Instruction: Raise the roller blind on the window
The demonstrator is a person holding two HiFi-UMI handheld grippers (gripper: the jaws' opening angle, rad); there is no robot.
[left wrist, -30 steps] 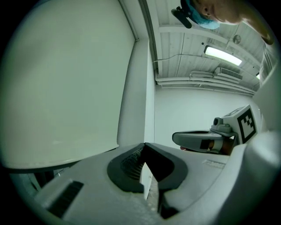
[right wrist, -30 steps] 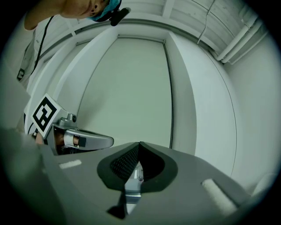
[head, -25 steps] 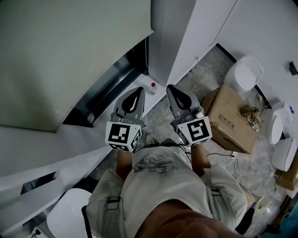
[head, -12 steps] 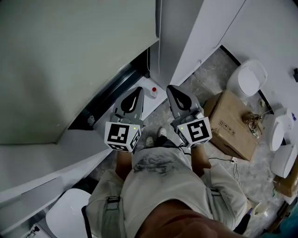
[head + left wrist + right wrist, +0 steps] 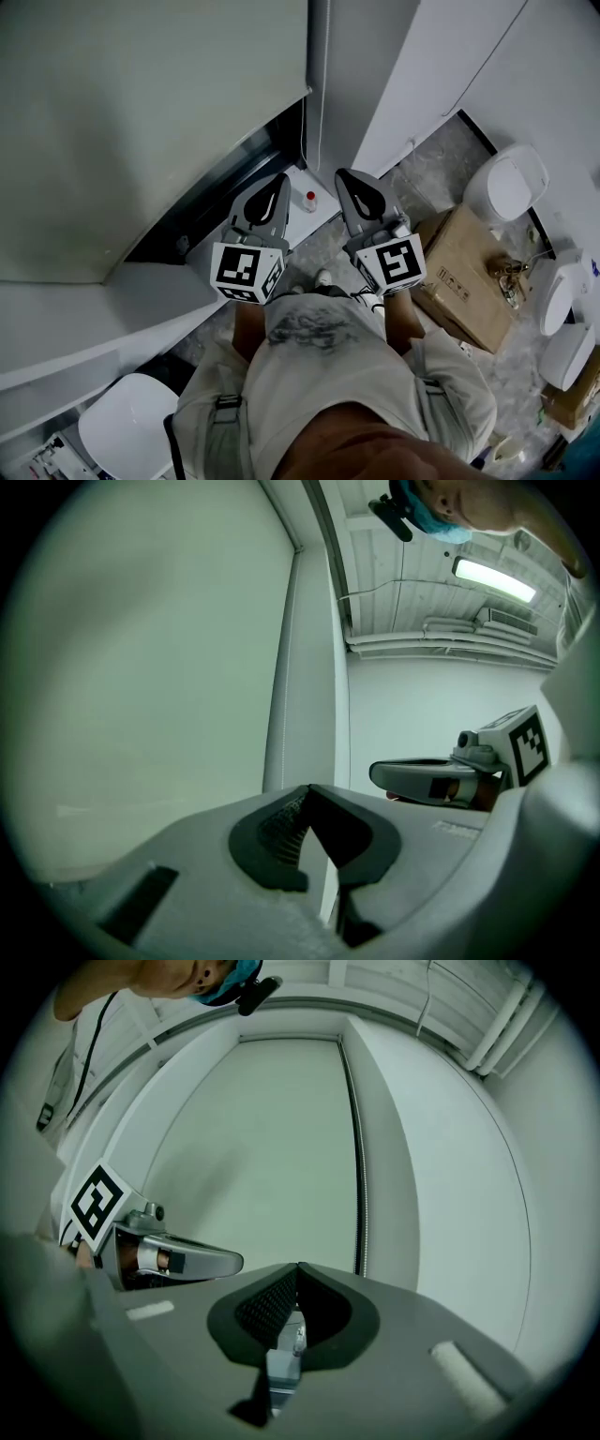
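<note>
Standing in front of the window, a person holds two grippers close to the belly, side by side, both pointing ahead. The left gripper has its jaws squeezed together, tip to tip, and they hold nothing. The right gripper is the same, with its jaws pressed together on nothing. The two grippers are near each other but do not touch.

The roller blind is up and to the left of the grippers, apart from both. It hangs down over most of the window. Under its bottom edge is a dark gap, and below that is the white sill. A thin bead chain hangs along the right side of the blind, next to the white wall. Both grippers are apart from it.

A small bottle with a red cap stands on the sill. In the head view it shows between the two gripper tips.

On the floor to the right lies a brown cardboard box with a small metal thing on top. Round white things sit near the box, but I cannot tell what they are. A white seat is at the bottom left.
</note>
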